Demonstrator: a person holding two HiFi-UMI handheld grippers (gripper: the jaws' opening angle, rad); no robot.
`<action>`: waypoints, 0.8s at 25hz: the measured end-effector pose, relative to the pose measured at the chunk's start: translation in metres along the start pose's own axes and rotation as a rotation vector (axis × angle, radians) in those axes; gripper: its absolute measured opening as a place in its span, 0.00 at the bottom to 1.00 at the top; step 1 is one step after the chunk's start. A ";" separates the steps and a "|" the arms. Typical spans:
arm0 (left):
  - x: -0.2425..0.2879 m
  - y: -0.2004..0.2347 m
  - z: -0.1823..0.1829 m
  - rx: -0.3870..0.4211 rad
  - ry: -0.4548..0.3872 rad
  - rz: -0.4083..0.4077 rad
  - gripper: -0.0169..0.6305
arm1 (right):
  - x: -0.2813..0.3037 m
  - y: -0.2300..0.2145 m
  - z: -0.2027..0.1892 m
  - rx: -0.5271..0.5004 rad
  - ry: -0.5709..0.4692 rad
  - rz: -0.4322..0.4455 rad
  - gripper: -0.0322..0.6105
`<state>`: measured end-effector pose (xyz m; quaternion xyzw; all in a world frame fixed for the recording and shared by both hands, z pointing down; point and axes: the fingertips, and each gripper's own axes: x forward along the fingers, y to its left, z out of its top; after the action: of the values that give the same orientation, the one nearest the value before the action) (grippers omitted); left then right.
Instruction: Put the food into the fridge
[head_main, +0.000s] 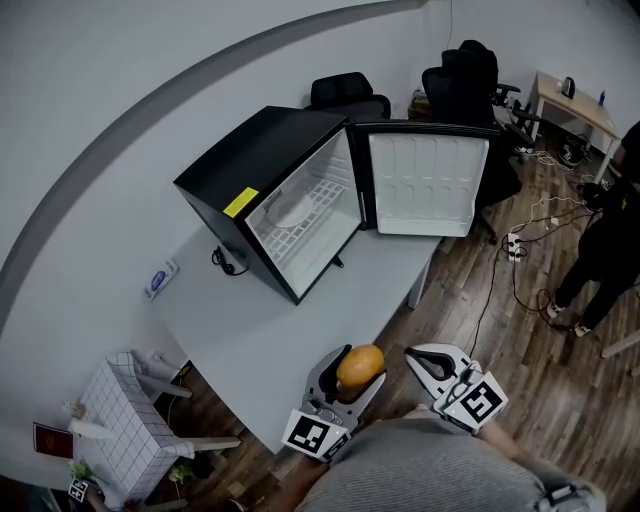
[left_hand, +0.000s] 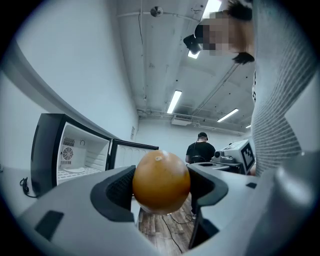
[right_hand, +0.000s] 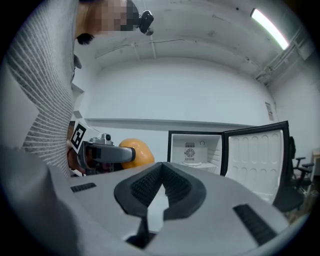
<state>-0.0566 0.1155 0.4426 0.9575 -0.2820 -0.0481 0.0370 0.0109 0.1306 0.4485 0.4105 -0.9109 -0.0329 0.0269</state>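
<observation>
L tongs (head_main: 352, 378) clenched on the orange (left_hand: 161, 182), one pad each side of the fruit, pads pressing on it. The orange sits up between the tips, stem dimple on top. I have it held over the near edge of the tabletop (head_main: 300, 320), well apart from the fridge (head_main: 262, 170), so it's not inside yet.

R tongs (right_hand: 161, 192) clenched w/ nothing between them, pads meeting at the tips. They hover just beside the L tongs, off the tabletop's near corner and over the wood floor (head_main: 500, 330).

Fridge is black, stands on the tabletop's far part, and in the head view looks tipped. Its door (head_main: 428, 183) is swung fully open to the R, white liner facing me. Inside there's a wire shelf (head_main: 315, 215) w/ a pale dish-like thing (head_main: 290, 210) on it, can't tell what exactly.

Bkgd: a person in dark clothes (head_main: 610, 240) standing far R on the floor, office chairs (head_main: 350, 95) behind the fridge, cables (head_main: 520, 250) on the floor.
</observation>
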 end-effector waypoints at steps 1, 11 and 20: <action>0.001 -0.001 0.000 0.000 0.001 0.001 0.53 | -0.001 -0.001 0.000 0.001 0.000 0.000 0.07; 0.019 -0.009 0.007 0.002 -0.010 0.023 0.53 | -0.011 -0.020 0.013 0.058 -0.075 0.031 0.07; 0.039 -0.013 0.014 -0.011 -0.020 0.077 0.53 | -0.013 -0.042 0.017 0.043 -0.052 0.085 0.07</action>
<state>-0.0189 0.1044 0.4250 0.9451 -0.3190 -0.0577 0.0415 0.0491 0.1133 0.4279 0.3710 -0.9283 -0.0227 -0.0044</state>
